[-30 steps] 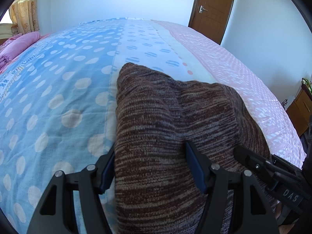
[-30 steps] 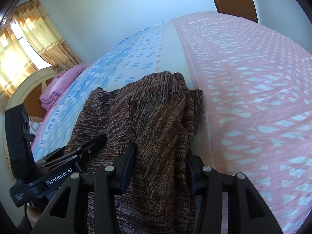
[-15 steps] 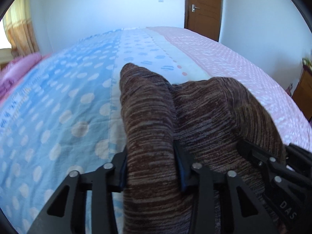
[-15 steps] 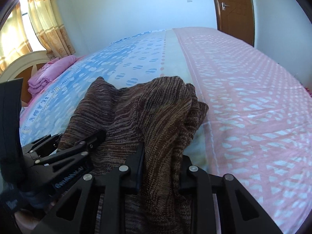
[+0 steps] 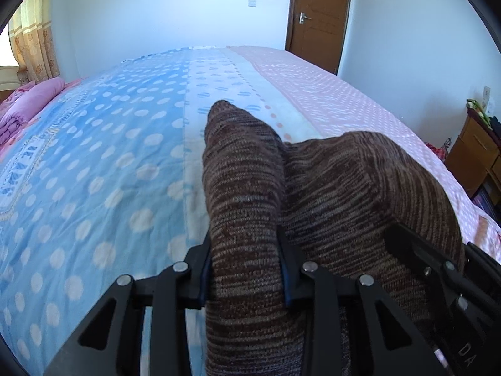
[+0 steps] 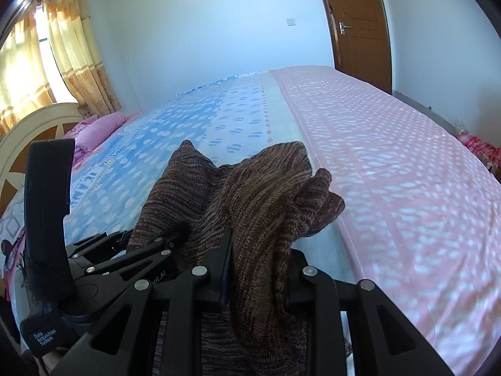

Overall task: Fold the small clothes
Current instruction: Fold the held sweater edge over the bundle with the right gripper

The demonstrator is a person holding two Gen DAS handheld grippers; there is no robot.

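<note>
On the bed (image 5: 94, 163), brown knit garment (image 5: 328, 181) bunched near its edge. Left tool (image 5: 245, 269) closing on one fold, right tool (image 6: 258, 269) clamped on another. Fold barely begun, flattening left.

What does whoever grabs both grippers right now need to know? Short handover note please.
Left gripper: closing, its pads pinching a bunched fold of the brown striped knit garment.
Right gripper: shut on another fold of the same garment.
Garment: gathered between both grippers, its far end hanging over the polka-dot bedsheet.
Done: both grips taken.
Left: probably carry the held edge over, lay it flat, release; no finished fold visible.
</note>
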